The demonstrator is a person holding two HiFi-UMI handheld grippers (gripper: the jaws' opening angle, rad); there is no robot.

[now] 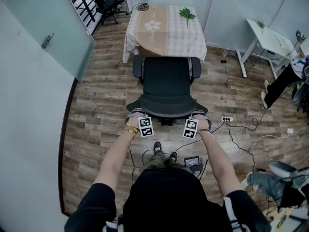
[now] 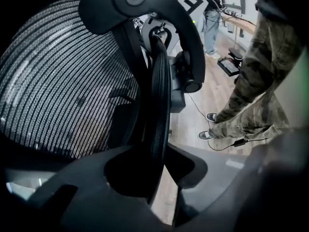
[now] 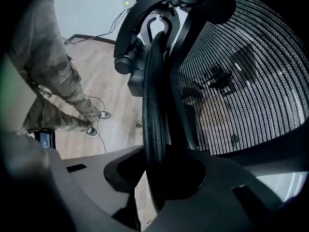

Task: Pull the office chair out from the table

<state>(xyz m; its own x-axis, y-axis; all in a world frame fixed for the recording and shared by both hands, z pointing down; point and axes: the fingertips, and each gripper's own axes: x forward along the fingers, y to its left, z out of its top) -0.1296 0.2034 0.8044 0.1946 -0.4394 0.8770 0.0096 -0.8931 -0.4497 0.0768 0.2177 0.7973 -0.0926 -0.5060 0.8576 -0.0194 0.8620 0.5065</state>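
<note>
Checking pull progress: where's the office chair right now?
Head view, centre: the office chair faces the cloth-covered table, seat close to its near edge, with left gripper and right gripper clamped on its backrest rim.

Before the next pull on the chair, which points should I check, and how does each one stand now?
1. Left gripper on the backrest: ok, the backrest edge sits between its jaws.
2. Right gripper on the opposite edge: ok, held the same way.
3. Both grippers at matching height: ok in the head view.
4. Path backward: not ok, cables, a power strip and a small device lie near the shoes.
5. Armrests free of the tablecloth: cannot tell.
6. Wheels free to roll: cannot tell, they are hidden under the seat.
</note>
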